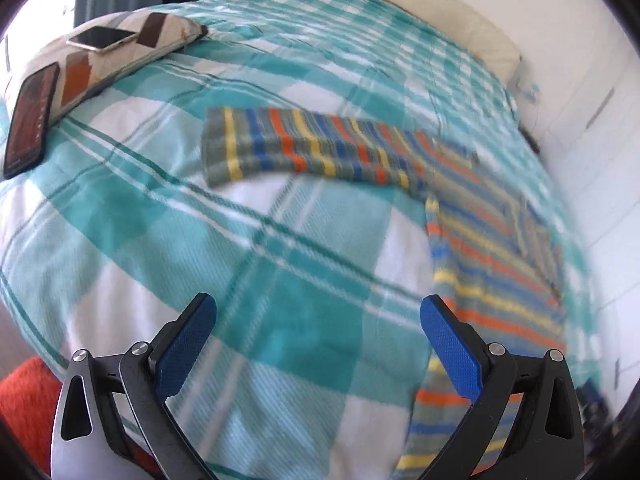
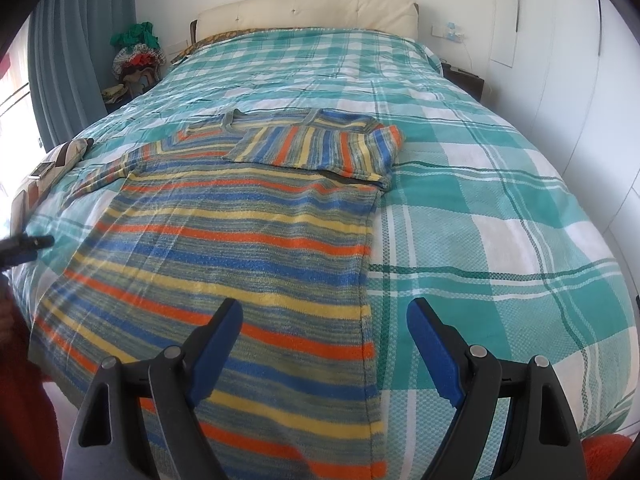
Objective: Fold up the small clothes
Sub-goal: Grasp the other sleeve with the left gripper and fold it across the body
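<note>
A striped sweater [image 2: 248, 232] lies flat on the bed [image 2: 500, 208], spread over the teal-and-white checked bedspread with its hem toward the foot edge and its neck toward the cream headboard [image 2: 308, 12]. One sleeve is folded across the chest (the one on the wardrobe side), while the other sleeve [image 1: 304, 148] stretches out flat toward the pillow side of the bed.

The right tool [image 2: 324, 324] hangs above the hem near the foot edge, its blue-padded jaws spread wide with nothing between them; one finger sits over the sweater's side seam, the other over bare bedspread. The left tool [image 1: 318, 316] hovers over the bedspread just beside the sweater's body, jaws likewise wide apart and empty.

Near the side edge of the bed a patterned pillow [image 1: 116, 52] carries two phones [image 1: 100, 38], one pale and one dark.
</note>
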Demonstrator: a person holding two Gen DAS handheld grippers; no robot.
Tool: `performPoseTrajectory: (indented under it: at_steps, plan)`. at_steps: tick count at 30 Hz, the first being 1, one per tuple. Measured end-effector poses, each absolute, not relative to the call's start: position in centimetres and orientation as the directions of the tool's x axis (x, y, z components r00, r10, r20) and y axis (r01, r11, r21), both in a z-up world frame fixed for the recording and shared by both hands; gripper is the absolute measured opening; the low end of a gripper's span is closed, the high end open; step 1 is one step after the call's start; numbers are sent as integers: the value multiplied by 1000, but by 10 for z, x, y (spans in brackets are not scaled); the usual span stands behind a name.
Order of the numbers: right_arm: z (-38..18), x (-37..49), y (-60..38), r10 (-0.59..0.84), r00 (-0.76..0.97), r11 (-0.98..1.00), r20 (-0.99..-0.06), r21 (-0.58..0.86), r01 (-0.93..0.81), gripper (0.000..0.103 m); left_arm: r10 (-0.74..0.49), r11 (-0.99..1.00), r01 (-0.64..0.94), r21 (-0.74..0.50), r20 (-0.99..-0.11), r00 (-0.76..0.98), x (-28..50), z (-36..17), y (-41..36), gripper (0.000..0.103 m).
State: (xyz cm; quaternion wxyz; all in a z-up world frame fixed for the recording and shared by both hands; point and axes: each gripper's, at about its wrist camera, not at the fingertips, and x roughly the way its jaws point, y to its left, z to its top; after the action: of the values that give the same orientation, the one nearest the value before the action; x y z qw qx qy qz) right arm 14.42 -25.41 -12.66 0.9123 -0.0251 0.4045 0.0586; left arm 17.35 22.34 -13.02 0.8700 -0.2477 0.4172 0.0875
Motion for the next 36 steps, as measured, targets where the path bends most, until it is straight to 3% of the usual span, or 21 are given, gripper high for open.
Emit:
performPoseTrajectory:
  at_steps: [5,7,10,12,13,14,15,20,24,28,29,30,32,36]
  plan:
    - [-130,148,-254,94,655,991,-749,9,-131,84,-121,729,-466,-502,-765,633,232,-130,320,101]
    - [-130,149,-252,95,656,991,-749,7,-135,84,-97,720,-530,-448,-821,562,259,-147,342,95]
    - [-133,150,-248,87,650,990,-755,-9,-143,84,-125,712,-557,-428,-858,499,287,-174,354,75]
    - [-137,150,-245,81,641,989,-763,-20,-150,84,-150,699,-559,-446,-856,495,300,-185,353,60]
    - [-139,150,-245,81,635,988,-768,-21,-152,84,-134,714,-555,-428,-861,491,307,-185,349,26]
    - [-141,151,-244,83,629,988,-773,-20,-154,84,-120,734,-552,-396,-875,468,316,-182,345,3]
    - [-141,151,-244,85,625,988,-776,-17,-155,84,-96,757,-543,-363,-884,457,327,-174,339,0]
    - [-137,150,-244,112,634,986,-765,5,-168,84,-56,901,-335,-275,-839,541,389,-86,267,0]
    - [-137,152,-247,142,626,985,-767,45,-169,84,-193,956,-63,-288,-772,605,431,-22,158,0]
    - [-138,151,-248,163,617,983,-770,70,-172,84,-331,943,190,-272,-740,585,449,-11,43,2]
    - [-139,150,-248,165,616,982,-770,70,-175,84,-376,927,227,-300,-746,550,453,-22,22,8]
    - [-139,150,-248,166,616,982,-770,70,-178,84,-418,909,240,-342,-762,496,460,-36,6,29]
    - [-138,149,-249,170,616,981,-769,73,-179,84,-438,899,210,-384,-791,426,465,-63,-8,51]
    - [-134,145,-255,184,626,980,-758,93,-175,84,-372,919,72,-388,-790,488,459,-79,34,48]
